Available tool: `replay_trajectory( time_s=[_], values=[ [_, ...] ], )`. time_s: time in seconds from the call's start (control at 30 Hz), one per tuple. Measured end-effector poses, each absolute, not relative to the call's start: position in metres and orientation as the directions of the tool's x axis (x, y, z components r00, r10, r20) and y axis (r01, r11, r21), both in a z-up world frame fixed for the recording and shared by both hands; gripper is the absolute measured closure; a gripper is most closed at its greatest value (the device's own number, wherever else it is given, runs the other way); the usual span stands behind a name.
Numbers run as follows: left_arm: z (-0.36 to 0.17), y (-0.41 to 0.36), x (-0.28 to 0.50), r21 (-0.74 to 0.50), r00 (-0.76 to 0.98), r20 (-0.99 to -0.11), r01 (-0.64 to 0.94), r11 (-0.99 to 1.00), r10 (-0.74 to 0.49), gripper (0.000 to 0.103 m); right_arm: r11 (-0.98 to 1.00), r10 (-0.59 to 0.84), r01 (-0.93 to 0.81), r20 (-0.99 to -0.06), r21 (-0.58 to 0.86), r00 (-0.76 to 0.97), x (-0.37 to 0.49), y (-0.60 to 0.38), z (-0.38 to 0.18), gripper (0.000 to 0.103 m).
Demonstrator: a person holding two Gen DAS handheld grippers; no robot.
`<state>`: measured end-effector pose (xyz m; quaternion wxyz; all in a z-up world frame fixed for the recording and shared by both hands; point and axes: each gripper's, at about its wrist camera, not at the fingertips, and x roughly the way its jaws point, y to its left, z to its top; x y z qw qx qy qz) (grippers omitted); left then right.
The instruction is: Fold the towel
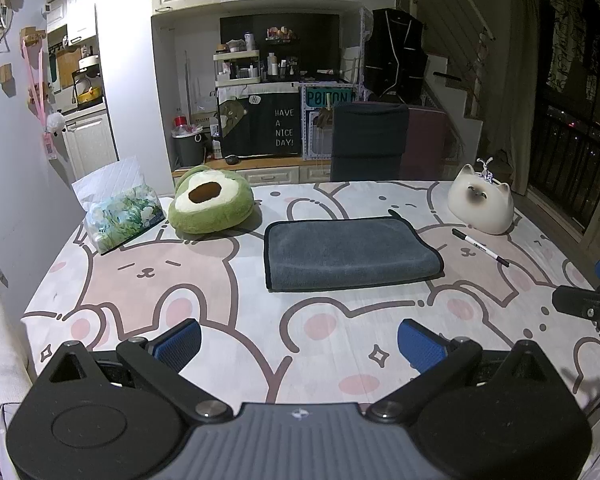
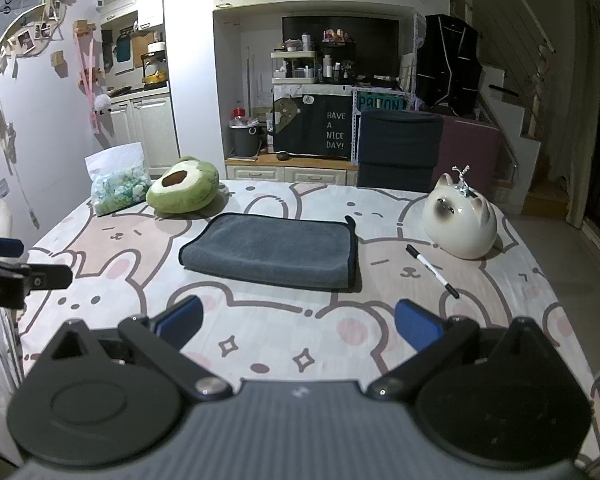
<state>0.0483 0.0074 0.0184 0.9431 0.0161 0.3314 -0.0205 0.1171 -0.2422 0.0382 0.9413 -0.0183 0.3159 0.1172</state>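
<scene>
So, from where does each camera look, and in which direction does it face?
Left wrist view: sits on the left gripper, faces across the table toward the grey towel; its own open jaws show, and the right gripper at the right edge.
Right wrist view: sits on the right gripper, facing likewise; open jaws, the left gripper at left.
Both share the towel, pen, cat figurine, avocado plush.

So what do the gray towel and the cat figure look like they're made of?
The gray towel looks like plush microfiber or terry: matte, fuzzy nap, soft rounded fold, dark stitched edging. The cat figure looks like glazed ceramic, possibly glossy plastic: a hard, smooth cream shell with sharp light reflections.
</scene>
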Motion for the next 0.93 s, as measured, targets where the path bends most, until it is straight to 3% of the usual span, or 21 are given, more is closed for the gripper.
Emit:
replay_trajectory(
  time_s=[0.93],
  values=[
    [0.0227, 0.0062, 0.0503, 0.011, 0.782, -0.623, 0.053, 0.999, -0.034, 0.0, 0.972, 0.209, -0.234, -0.601, 0.038, 0.771, 0.1167, -0.242, 0.0374, 0.0]
  ],
)
